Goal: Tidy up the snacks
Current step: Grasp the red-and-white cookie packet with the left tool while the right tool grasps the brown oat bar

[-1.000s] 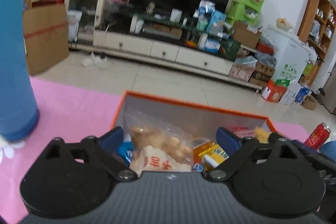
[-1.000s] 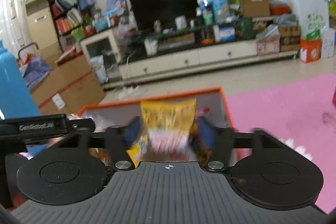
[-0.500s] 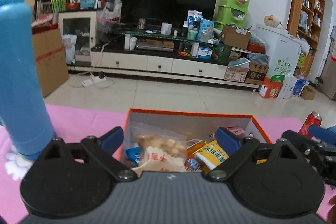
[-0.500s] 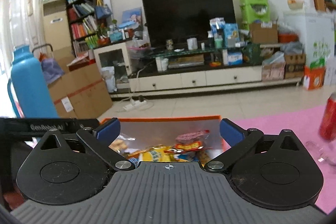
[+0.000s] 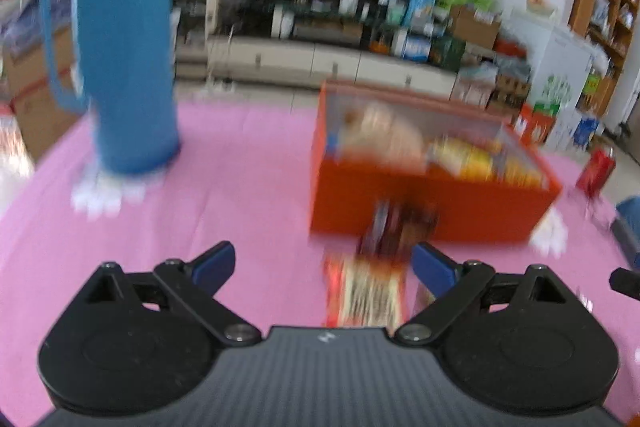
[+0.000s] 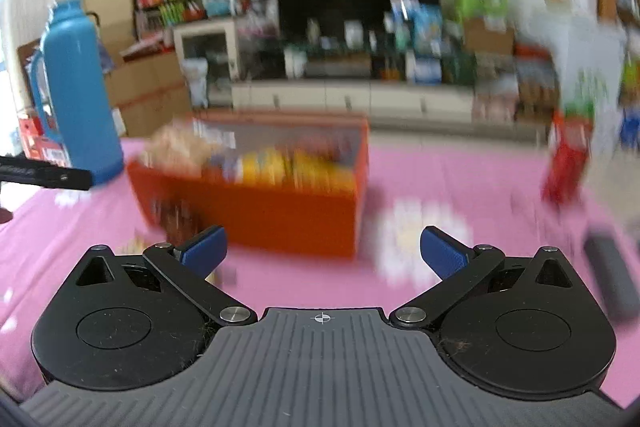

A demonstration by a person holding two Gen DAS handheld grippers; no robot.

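Observation:
An orange box (image 5: pixel 432 207) holding several snack packets stands on the pink tablecloth; it also shows in the right wrist view (image 6: pixel 280 215). A red and yellow snack packet (image 5: pixel 366 291) lies on the cloth in front of the box, with a dark packet (image 5: pixel 394 227) leaning at the box's front wall. My left gripper (image 5: pixel 324 265) is open and empty, just behind the red packet. My right gripper (image 6: pixel 322 251) is open and empty, in front of the box's right end. Both views are blurred.
A tall blue thermos (image 5: pixel 126 43) stands at the back left on the cloth, also in the right wrist view (image 6: pixel 78 91). A red can (image 6: pixel 568 159) stands right of the box. A dark object (image 6: pixel 610 275) lies at the right edge.
Both grippers pulled back from over the box toward the near side of the table. The right gripper let go of its yellow packet a second ago and stays open.

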